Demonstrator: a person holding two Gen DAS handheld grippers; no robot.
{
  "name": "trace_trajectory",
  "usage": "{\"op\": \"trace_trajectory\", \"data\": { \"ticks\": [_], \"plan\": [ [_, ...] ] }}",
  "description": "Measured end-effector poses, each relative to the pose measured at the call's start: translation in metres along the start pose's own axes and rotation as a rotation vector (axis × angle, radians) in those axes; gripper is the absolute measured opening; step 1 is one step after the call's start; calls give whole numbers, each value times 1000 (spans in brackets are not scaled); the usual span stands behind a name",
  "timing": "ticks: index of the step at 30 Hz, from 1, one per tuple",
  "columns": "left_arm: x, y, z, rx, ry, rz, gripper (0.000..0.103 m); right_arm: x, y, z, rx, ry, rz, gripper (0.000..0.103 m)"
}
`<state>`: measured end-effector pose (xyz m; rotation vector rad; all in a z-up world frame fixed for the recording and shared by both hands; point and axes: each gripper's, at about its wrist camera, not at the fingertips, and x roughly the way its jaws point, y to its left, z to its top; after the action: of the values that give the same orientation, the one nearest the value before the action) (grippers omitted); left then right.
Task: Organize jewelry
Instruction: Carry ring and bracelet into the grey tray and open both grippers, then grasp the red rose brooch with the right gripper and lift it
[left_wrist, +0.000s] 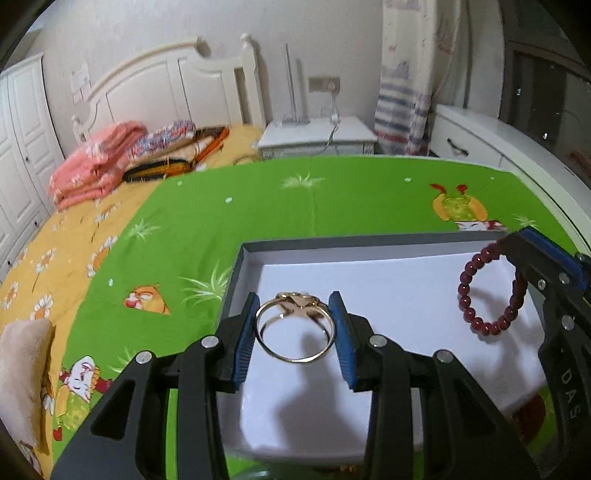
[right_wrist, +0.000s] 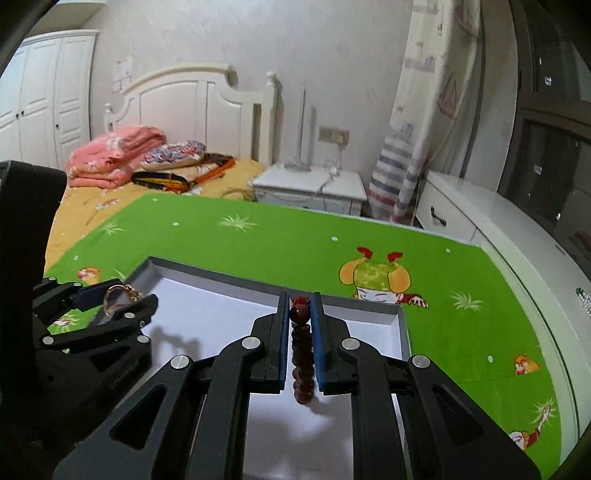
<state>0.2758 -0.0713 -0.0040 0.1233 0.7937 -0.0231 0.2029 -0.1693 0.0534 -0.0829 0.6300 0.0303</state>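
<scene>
Over a white-lined box (left_wrist: 255, 258), left fingers (left_wrist: 295, 328) pinch a gold ring (left_wrist: 295, 332); right fingers (right_wrist: 300, 343) clamp a beaded bracelet (right_wrist: 301, 354).

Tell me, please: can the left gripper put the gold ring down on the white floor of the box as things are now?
Probably yes. The left gripper, shut on the gold ring, hangs over the box, and the white floor below looks bare. The right gripper with the red bead bracelet is off to the side.

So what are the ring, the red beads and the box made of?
The ring looks like shiny gold-coloured metal; it glints. The bead bracelet has smooth, glossy dark red beads, maybe stone, glass or polished wood; I cannot tell which. The box looks like matte cardboard, grey walls, white inside.
</scene>
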Motion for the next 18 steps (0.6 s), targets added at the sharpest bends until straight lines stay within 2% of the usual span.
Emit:
{"op": "trace_trajectory", "data": {
  "ticks": [5, 6, 7, 8, 9, 11, 13, 15, 18],
  "plan": [
    [25, 7, 2, -10, 74, 18, 38, 12, -9, 3, 62, 49, 25, 15],
    [27, 8, 2, -14, 77, 15, 38, 11, -10, 4, 60, 49, 28, 21],
    [26, 8, 3, -17, 74, 8, 38, 9, -9, 6, 50, 44, 30, 36],
    [25, 8, 2, -14, 72, 2, 44, 6, -9, 7, 41, 32, 31, 44],
    [23, 8, 3, -9, 66, -3, 54, 3, -9, 8, 38, 22, 31, 50],
    [16, 6, 3, 6, 38, 7, 66, -7, -12, 9, 37, -2, 28, 50],
    [5, 6, 0, 19, 6, 8, 71, -16, -15, 10, 46, -13, 37, 50],
    [-5, 6, -4, 26, -12, -10, 82, -31, -19, 7, 53, -36, 42, 50],
    [-28, 11, -15, 16, -72, -35, 89, -55, -22, -3, 52, -74, 61, 53]
  ]
}}
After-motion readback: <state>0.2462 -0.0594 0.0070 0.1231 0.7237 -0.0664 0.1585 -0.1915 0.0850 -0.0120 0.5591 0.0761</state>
